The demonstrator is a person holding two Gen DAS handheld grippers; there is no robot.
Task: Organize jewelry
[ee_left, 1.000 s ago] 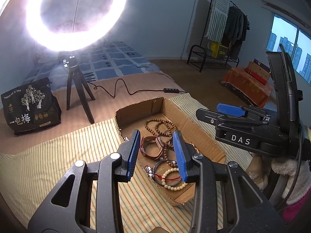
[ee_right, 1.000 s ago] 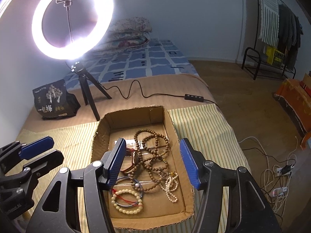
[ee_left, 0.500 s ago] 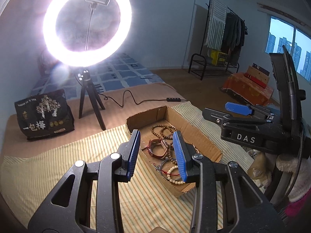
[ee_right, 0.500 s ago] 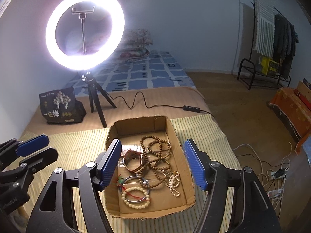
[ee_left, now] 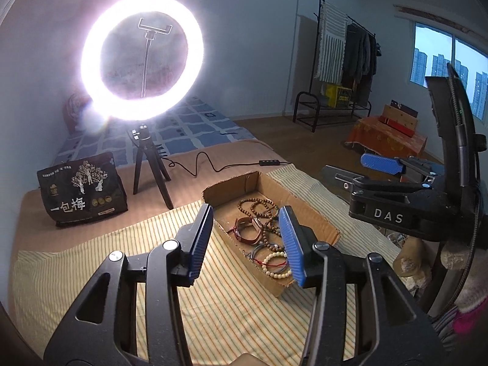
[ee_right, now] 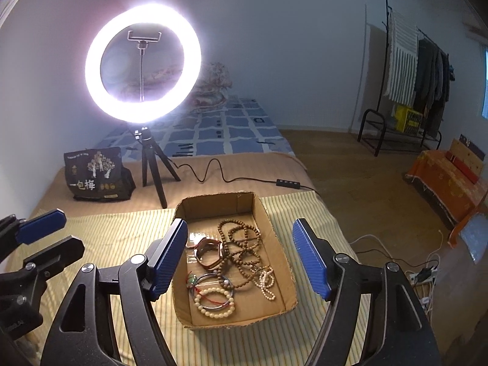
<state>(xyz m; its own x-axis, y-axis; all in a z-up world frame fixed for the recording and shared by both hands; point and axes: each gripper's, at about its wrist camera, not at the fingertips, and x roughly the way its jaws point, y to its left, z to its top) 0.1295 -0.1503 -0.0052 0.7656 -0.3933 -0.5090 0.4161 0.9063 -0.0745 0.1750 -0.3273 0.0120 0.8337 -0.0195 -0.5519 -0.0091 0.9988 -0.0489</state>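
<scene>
A shallow cardboard box lies on the striped cloth and holds the jewelry. Inside are brown wooden bead strands, a brown strap bracelet, a cream bead bracelet and a small pearl chain. My right gripper hovers above the box's near end; its jaws are opening with nothing between them. My left gripper hangs over the left side of the box; its jaws are also opening and hold nothing. Each gripper shows at the edge of the other's view.
A lit ring light on a black tripod stands behind the box, its cable and switch trailing to the right. A black printed bag sits at the back left. A clothes rack and an orange-covered low table stand across the floor.
Both grippers have drawn back and up from the box, which now looks smaller and farther. The jaws of both stand wider than before.
</scene>
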